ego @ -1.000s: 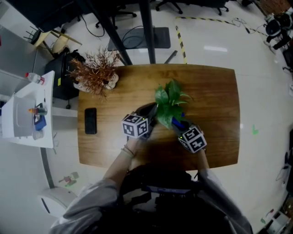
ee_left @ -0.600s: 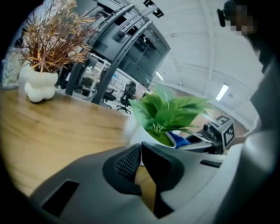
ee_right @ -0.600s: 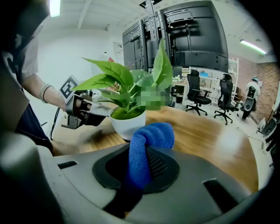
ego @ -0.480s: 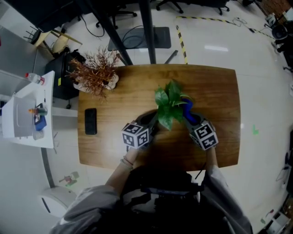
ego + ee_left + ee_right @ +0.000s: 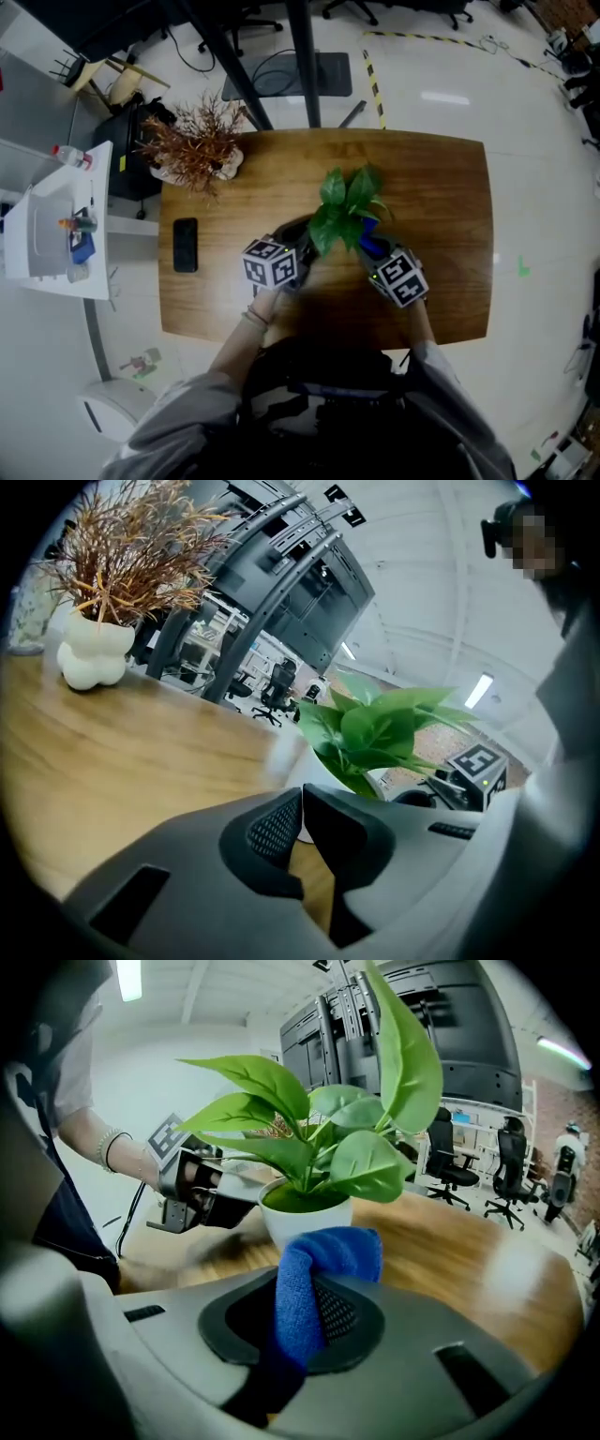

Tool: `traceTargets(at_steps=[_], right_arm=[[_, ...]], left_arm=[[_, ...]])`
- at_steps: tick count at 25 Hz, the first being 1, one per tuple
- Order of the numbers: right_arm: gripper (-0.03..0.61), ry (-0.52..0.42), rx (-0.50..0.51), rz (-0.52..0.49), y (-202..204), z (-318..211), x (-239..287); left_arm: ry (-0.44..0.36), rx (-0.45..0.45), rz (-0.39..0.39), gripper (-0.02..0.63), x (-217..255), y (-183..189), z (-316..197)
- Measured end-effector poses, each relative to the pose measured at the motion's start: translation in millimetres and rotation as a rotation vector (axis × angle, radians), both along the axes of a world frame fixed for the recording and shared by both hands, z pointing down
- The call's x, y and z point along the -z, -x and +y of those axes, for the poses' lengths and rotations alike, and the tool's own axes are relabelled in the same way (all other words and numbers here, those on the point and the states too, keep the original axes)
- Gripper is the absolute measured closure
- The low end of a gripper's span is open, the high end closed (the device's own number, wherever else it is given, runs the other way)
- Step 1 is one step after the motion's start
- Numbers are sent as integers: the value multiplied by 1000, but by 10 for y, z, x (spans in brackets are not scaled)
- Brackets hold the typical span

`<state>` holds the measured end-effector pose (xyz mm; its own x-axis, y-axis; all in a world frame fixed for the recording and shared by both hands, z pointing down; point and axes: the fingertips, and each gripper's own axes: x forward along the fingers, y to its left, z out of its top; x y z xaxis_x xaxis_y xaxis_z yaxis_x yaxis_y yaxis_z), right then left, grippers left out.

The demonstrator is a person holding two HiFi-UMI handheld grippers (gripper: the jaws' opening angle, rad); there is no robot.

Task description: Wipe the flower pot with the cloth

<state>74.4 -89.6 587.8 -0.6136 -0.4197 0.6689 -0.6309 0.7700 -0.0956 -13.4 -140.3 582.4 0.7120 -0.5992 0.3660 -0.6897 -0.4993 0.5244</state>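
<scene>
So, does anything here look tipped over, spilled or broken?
Nothing stands out. The flower pot stands upright on the wooden table, its leaves whole; the blue cloth is clamped in the right gripper; the vase of dried twigs is upright too.

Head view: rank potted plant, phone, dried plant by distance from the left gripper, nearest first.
From the left gripper:
1. Potted plant: just ahead of the jaws, to their right, mid-table.
2. Phone: to the gripper's left, near the table's left edge.
3. Dried plant: far-left corner of the table.
</scene>
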Motion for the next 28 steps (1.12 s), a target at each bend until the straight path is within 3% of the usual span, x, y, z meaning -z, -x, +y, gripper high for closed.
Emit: traceTargets(at_steps=[10,13,20,28], right_arm=[[526,57,-3,-35,222,89,-129],[526,38,-16,-12,50,121,-22],[526,-39,-80,41,-411,-122,64],[526,-101,17,-26,-134,-308,222]], left_arm=[[1,40,-38,611,-64,127,-215],[7,31,-58,611,-27,141,-91],[41,3,-28,610,-42,45,271],[58,-6,16,611,-48,-108,298]])
